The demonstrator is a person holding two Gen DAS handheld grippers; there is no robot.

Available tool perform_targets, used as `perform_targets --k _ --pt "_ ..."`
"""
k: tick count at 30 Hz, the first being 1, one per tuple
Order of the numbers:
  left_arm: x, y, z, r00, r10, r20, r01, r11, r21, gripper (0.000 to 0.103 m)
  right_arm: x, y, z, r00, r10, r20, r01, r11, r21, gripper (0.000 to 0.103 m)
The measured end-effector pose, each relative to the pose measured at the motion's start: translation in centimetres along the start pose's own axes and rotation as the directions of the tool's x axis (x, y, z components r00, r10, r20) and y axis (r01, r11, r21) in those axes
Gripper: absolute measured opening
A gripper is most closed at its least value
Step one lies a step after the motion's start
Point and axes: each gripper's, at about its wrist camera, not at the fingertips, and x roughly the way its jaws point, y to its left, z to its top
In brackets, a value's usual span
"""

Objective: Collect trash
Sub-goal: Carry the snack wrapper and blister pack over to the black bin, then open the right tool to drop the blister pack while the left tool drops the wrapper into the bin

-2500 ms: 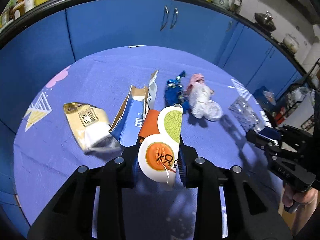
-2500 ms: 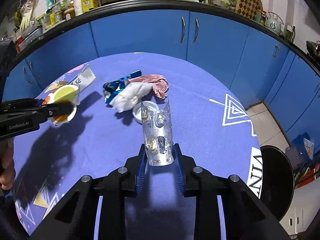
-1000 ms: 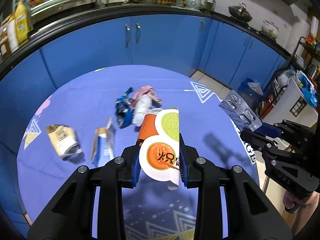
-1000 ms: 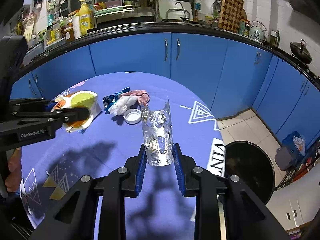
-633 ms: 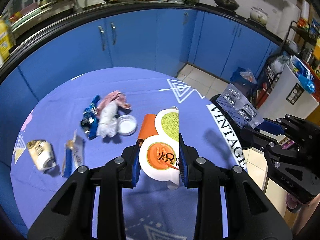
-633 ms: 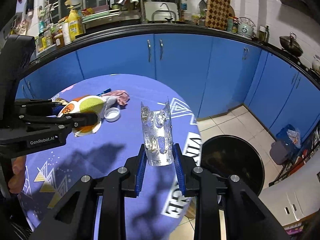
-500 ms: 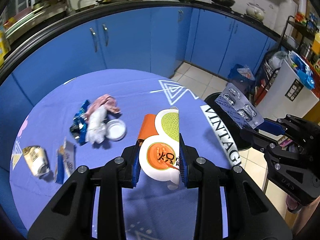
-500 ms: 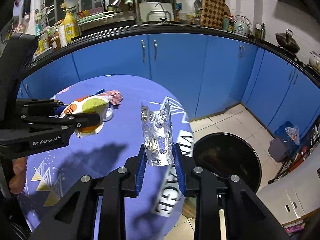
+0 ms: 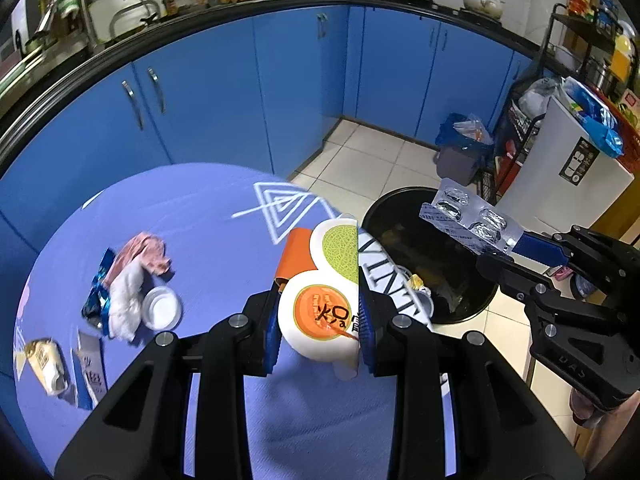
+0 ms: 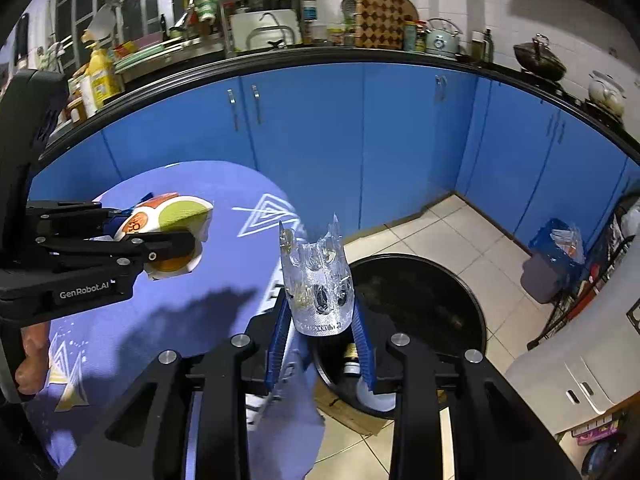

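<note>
My left gripper (image 9: pixel 320 322) is shut on a white and orange melon-print wrapper (image 9: pixel 322 312) and holds it over the right edge of the blue-clothed table (image 9: pixel 192 224); it also shows in the right wrist view (image 10: pixel 168 220). My right gripper (image 10: pixel 322 320) is shut on a clear pill blister pack (image 10: pixel 318 284), over the near rim of a black round trash bin (image 10: pixel 420 288). In the left wrist view the blister pack (image 9: pixel 468 220) hangs above the bin (image 9: pixel 400 216). Trash lies inside the bin.
On the table lie a pink and white crumpled wrapper (image 9: pixel 132 272), a blue foil wrapper (image 9: pixel 96 300), a white lid (image 9: pixel 160 312), a flattened carton (image 9: pixel 90 372) and a yellow packet (image 9: pixel 42 364). Blue cabinets (image 10: pixel 400 140) stand behind. A small grey bin (image 10: pixel 548 272) stands on the tiled floor.
Both grippers have swung right from over the table toward the black bin, still holding their items. The bin has come into view below the right gripper.
</note>
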Motion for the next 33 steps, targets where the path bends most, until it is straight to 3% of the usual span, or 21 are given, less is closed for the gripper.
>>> perform_targets --k 12,18,21,23,24,27,33 --pt "1.7 -3.2 3.1 1.000 -0.012 0.016 0.011 0.998 0.064 0.033 0.7 -4.2 0.9 0.995 -0.096 0.026 0.096 0.995 0.032 0.033" --pt "2.8 -3.4 3.6 1.000 -0.011 0.002 0.011 0.997 0.072 0.033 1.8 -5.1 1.4 0.994 -0.105 0.028 0.103 0.994 0.045 0.035" --pt "3.4 -3.3 3.8 1.000 -0.010 -0.012 0.011 0.997 0.073 0.033 2.2 -5.8 1.4 0.996 -0.086 0.033 0.084 0.994 0.068 0.045" --pt "3.7 -3.3 3.9 1.000 -0.007 -0.016 0.009 0.997 0.076 0.033 2.5 -6.3 1.4 0.995 -0.093 0.027 0.091 0.992 0.086 0.070" --pt "3.8 -3.3 3.9 1.000 -0.009 -0.016 0.010 0.997 0.077 0.033 2.6 -6.6 1.4 0.995 -0.096 0.031 0.093 0.990 0.102 0.073" --pt "4.1 -3.4 4.2 1.000 -0.017 -0.022 0.019 0.997 0.076 0.033 2.6 -7.2 1.2 0.994 -0.098 0.038 0.093 0.988 0.124 0.073" --pt "4.7 -4.9 4.6 0.999 -0.036 -0.032 0.039 0.994 0.105 0.033 2.2 -8.4 0.3 0.984 -0.174 0.028 0.168 0.976 0.139 0.073"
